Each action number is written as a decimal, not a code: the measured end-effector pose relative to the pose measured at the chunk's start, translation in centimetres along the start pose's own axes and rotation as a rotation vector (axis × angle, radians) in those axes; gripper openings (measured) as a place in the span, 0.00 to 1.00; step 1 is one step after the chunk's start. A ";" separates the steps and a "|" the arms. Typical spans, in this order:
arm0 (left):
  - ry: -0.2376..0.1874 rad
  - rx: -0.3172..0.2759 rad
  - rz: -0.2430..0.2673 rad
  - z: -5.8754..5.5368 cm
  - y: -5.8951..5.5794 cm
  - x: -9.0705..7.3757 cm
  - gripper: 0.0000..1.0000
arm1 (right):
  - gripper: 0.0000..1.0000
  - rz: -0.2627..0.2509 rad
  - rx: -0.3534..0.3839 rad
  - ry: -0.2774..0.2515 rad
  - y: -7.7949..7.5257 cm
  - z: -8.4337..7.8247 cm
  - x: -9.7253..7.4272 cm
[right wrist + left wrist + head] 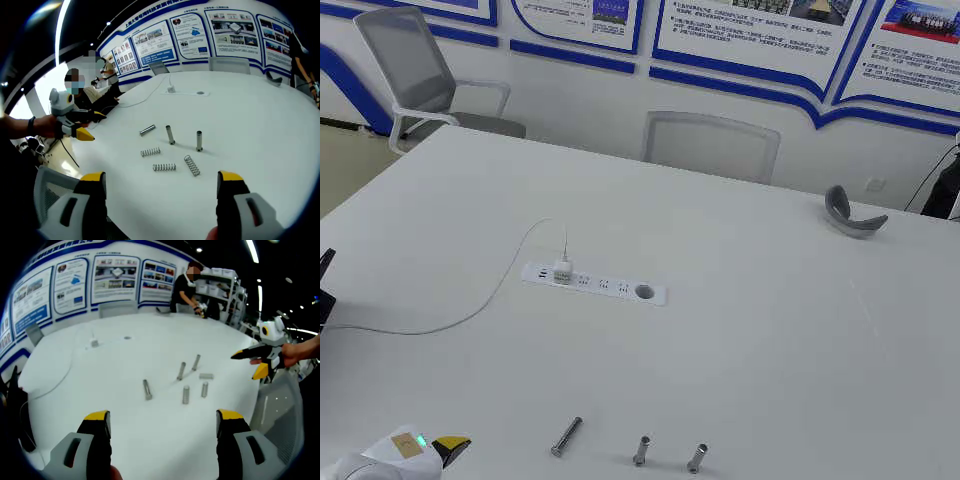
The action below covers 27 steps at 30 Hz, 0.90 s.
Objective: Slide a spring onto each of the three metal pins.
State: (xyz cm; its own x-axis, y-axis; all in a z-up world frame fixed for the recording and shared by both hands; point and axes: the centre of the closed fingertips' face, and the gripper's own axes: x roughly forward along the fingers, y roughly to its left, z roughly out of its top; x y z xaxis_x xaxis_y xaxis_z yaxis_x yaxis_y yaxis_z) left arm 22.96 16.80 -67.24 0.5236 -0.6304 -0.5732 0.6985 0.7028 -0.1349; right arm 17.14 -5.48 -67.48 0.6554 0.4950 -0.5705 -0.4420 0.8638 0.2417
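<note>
Springs (164,167) number three, lying loose near three metal pins (170,135).

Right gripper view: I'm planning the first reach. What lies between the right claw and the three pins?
Three loose springs lie on the table between the right claw and the pins, seen in the right gripper view.

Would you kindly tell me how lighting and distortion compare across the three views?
Head view: even soft light, straight lines, pins sharp. Left gripper view: fisheye bends the table edge, ceiling lights glare at upper right. Right gripper view: same bending, bright streak upper left, springs crisp.
</note>
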 end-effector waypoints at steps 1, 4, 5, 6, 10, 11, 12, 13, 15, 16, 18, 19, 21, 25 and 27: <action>0.000 0.001 -0.001 0.0 0.0 0.0 0.88 | 0.93 0.001 0.000 0.002 0.0 0.0 0.0; 0.003 -0.001 -0.002 0.0 0.1 0.0 0.88 | 0.91 0.007 0.007 0.001 0.3 0.1 0.1; 0.002 -0.001 -0.004 0.0 0.1 0.0 0.88 | 0.92 0.006 0.008 -0.015 0.3 0.5 0.1; 0.003 -0.001 -0.007 0.0 0.1 0.1 0.87 | 0.92 0.007 0.011 -0.017 0.3 0.6 0.1; 0.010 0.004 -0.013 -0.2 -0.1 0.2 0.87 | 0.92 0.012 0.016 -0.015 0.4 0.5 0.2; 0.012 0.005 -0.013 -0.2 -0.1 0.2 0.88 | 0.92 0.011 0.016 -0.013 0.4 0.5 0.2; 0.014 0.008 -0.014 -0.3 -0.1 0.3 0.88 | 0.92 0.010 0.015 -0.013 0.4 0.5 0.2; 0.015 0.008 -0.015 -0.3 0.0 0.3 0.88 | 0.92 0.009 0.016 -0.014 0.4 0.5 0.1; 0.015 0.007 -0.015 -0.3 0.0 0.3 0.88 | 0.92 0.006 0.017 -0.014 0.3 0.4 0.1; 0.014 0.006 -0.015 -0.4 0.0 0.3 0.88 | 0.92 0.003 0.016 -0.016 0.2 0.4 0.1; 0.018 0.006 -0.017 -0.5 0.1 0.4 0.88 | 0.93 -0.004 0.019 -0.018 0.0 0.5 0.1; 0.021 0.008 -0.019 -0.5 0.1 0.4 0.88 | 0.93 -0.010 0.024 -0.020 -0.2 0.5 0.1; 0.023 0.008 -0.021 -0.6 0.1 0.4 0.88 | 0.93 -0.013 0.029 -0.021 -0.3 0.5 0.0; 0.027 0.006 -0.026 -0.6 0.1 0.6 0.87 | 0.93 -0.018 0.031 -0.024 -0.4 0.4 -0.2; 0.028 0.010 -0.029 -0.5 0.0 0.7 0.87 | 0.93 -0.019 0.033 -0.021 -0.4 0.2 -0.3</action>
State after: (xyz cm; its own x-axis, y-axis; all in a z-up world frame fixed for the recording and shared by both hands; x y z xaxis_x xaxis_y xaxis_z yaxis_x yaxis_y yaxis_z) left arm 23.11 16.51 -68.07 0.4891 -0.6413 -0.5912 0.7182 0.6807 -0.1442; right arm 17.30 -5.97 -67.26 0.6764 0.4799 -0.5588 -0.4088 0.8756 0.2572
